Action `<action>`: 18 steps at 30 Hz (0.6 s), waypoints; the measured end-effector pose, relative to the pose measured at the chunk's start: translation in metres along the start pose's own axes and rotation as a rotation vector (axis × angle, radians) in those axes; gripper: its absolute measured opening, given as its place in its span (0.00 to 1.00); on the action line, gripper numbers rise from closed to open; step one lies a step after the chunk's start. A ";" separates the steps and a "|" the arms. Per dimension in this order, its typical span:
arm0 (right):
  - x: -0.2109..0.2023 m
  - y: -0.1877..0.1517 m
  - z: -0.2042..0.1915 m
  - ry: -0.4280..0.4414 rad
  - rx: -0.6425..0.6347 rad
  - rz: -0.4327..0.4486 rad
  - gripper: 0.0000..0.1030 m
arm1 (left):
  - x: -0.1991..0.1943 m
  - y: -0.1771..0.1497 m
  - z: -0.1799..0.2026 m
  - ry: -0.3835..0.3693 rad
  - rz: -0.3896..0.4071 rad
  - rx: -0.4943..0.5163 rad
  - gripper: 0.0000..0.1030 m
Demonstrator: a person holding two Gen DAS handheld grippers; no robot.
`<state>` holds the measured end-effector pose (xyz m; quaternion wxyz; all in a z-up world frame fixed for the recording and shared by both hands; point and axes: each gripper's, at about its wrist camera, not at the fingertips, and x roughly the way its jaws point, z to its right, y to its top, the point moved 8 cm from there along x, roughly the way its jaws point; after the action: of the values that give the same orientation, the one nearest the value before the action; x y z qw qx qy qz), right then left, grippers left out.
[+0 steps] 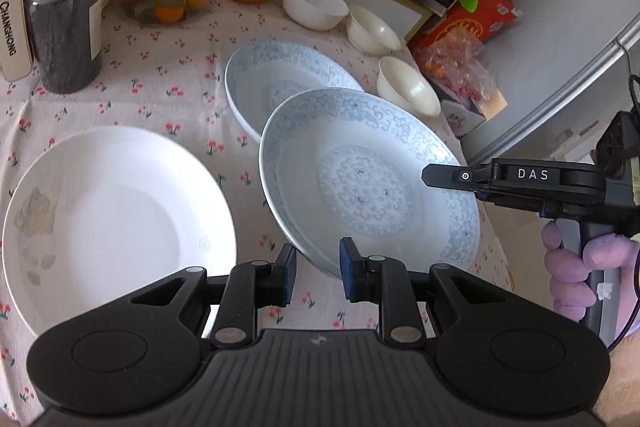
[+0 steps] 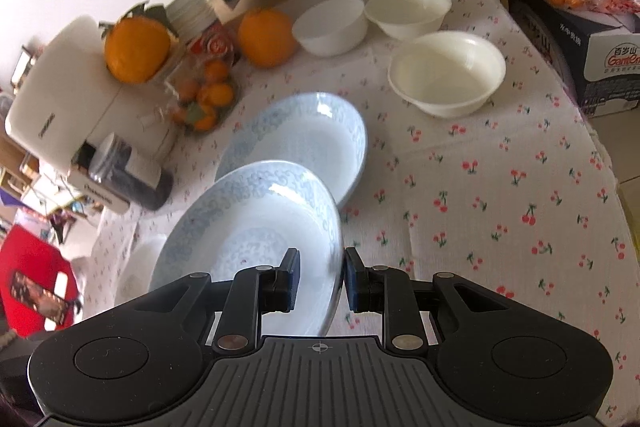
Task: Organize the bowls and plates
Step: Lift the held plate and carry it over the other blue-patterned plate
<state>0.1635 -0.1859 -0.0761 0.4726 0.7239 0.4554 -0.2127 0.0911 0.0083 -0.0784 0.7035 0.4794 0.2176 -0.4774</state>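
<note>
Table [image 1: 168, 83], cherry-print cloth, crowded. Plain white plate [image 1: 116, 223] lies flat near the left edge. Patterned blue plate [image 1: 372, 183] is held tilted above the cloth, in front of a second blue plate [image 1: 276, 79] lying mid-table. Left gripper [image 1: 318, 263] pinches its near rim; right gripper [image 2: 320, 275] clamps the opposite rim, both narrow. Risks: glazed rim slipping from the pads if the hands diverge; lower edge knocking the resting plate. Three small bowls [image 2: 448, 71] stand near the far right corner.
</note>
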 end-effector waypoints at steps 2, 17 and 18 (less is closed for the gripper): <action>0.000 0.007 0.001 -0.001 0.015 0.014 0.22 | 0.001 0.005 0.001 -0.001 0.006 -0.005 0.20; 0.021 0.045 0.007 -0.030 0.106 0.074 0.23 | 0.021 0.046 -0.006 0.039 0.050 -0.042 0.20; 0.023 0.046 0.008 -0.034 0.111 0.074 0.23 | 0.023 0.048 -0.007 0.045 0.054 -0.042 0.20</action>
<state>0.2157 -0.1890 -0.0743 0.4467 0.7617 0.4078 -0.2322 0.1451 0.0077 -0.0768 0.7209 0.4810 0.2304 -0.4426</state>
